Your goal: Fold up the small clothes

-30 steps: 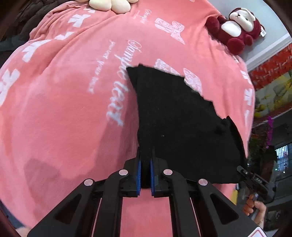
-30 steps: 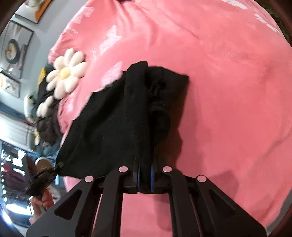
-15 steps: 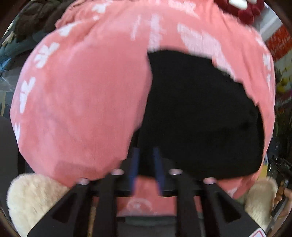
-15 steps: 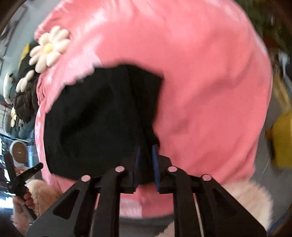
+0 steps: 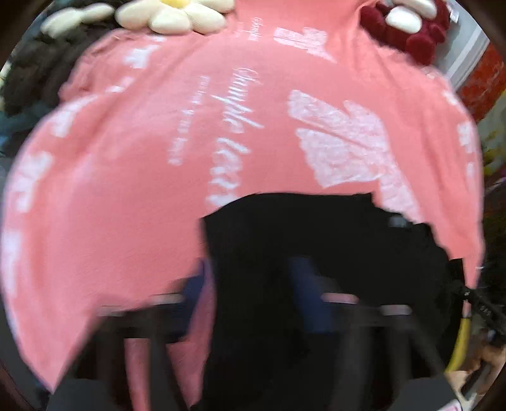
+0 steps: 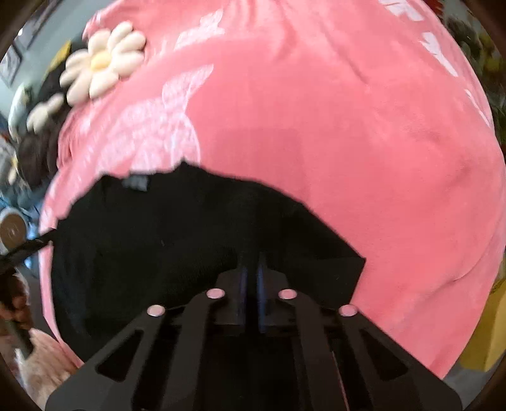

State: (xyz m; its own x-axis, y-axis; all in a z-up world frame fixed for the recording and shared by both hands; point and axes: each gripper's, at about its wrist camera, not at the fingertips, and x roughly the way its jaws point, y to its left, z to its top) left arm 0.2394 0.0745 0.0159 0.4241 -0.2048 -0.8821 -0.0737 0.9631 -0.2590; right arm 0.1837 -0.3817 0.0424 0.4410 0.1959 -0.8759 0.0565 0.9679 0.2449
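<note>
Garment (image 6: 158, 253) under right hand-held gripper (image 6: 250, 278) (jaws closed), pink blanket (image 6: 348, 126)

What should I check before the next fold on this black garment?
1. Right gripper shut: ok. The blue pads are nearly together over the black garment; whether cloth is pinched between them: cannot tell.
2. Left gripper grip: not ok. Its jaws are closing and stand apart, with the garment's left edge between them.
3. Left wrist view sharp enough to aim: not ok, blurred.
4. Garment lying flat on the pink blanket: cannot tell, black hides the folds.
5. Daisy cushion and red plush toy away from the garment: ok.
</note>
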